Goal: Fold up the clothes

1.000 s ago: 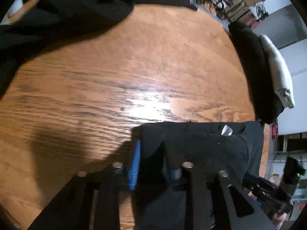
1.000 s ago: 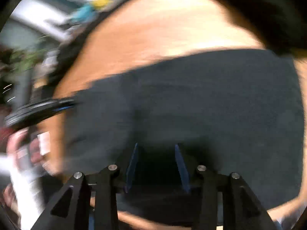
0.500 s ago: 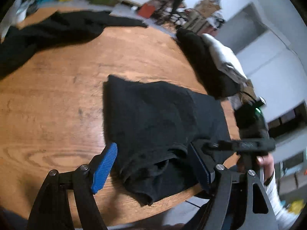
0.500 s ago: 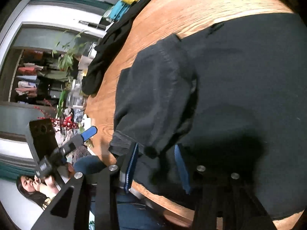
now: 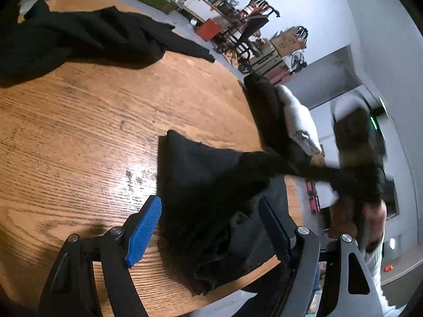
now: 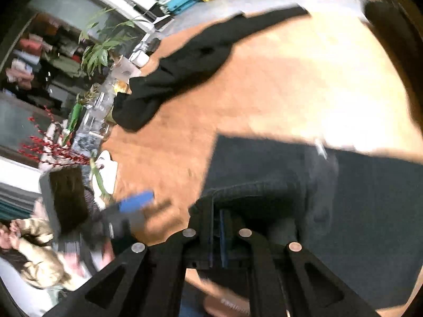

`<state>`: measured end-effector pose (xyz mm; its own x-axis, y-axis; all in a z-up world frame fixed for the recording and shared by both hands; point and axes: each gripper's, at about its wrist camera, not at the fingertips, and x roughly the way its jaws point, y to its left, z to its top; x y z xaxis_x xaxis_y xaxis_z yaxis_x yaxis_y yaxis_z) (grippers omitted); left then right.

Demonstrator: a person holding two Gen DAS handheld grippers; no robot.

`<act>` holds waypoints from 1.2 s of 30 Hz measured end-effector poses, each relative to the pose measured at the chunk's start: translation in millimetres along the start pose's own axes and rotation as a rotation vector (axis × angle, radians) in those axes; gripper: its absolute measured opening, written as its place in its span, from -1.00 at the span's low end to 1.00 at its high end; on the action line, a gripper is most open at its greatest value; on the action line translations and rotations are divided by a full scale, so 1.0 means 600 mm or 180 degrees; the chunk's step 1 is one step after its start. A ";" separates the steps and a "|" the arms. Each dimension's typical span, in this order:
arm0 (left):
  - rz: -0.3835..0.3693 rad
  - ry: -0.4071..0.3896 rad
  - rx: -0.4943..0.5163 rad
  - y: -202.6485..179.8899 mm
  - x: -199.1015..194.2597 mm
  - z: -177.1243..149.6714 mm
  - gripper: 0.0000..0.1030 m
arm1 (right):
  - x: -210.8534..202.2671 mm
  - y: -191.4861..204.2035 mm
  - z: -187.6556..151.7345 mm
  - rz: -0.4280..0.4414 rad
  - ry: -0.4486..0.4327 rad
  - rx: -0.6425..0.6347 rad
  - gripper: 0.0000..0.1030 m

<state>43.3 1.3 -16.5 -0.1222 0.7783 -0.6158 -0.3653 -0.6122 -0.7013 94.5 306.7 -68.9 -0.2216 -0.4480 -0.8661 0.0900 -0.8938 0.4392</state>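
My right gripper point(image 6: 220, 237) is closing on the hem of the limp, light dark garment point(image 5: 211, 198) on the table's point(image 5: 92, 132) near edge, left gripper point(image 5: 211, 227) wide open over it.

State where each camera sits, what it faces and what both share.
Left wrist: on the left gripper, open over the black garment on the wooden table; the person's hand shows.
Right wrist: on the right gripper, closing on the garment's hem.
Shared: garment, table, the dark clothes beyond.
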 end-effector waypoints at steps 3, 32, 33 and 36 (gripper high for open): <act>-0.0067 0.0068 0.0111 -0.012 0.001 -0.010 0.48 | 0.054 0.025 0.056 -0.0310 0.0096 -0.0011 -0.18; 0.0533 0.0950 -0.0131 0.007 0.184 0.056 0.48 | 0.142 0.007 -0.090 -0.0856 0.0725 -0.0552 -0.53; 0.0540 0.0944 -0.0117 0.007 0.183 0.055 0.48 | 0.139 0.010 -0.095 -0.0878 0.0724 -0.0609 -0.82; 0.0569 0.0917 -0.0076 0.000 0.176 0.056 0.48 | 0.098 0.009 -0.120 -0.0883 0.0557 -0.0637 -0.88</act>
<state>-0.6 88.2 -69.3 0.0846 0.5893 -0.8035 -0.3395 -0.7411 -0.5793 151.7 274.0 -134.6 -0.0966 -0.1694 -0.9808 0.2415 -0.9599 0.1421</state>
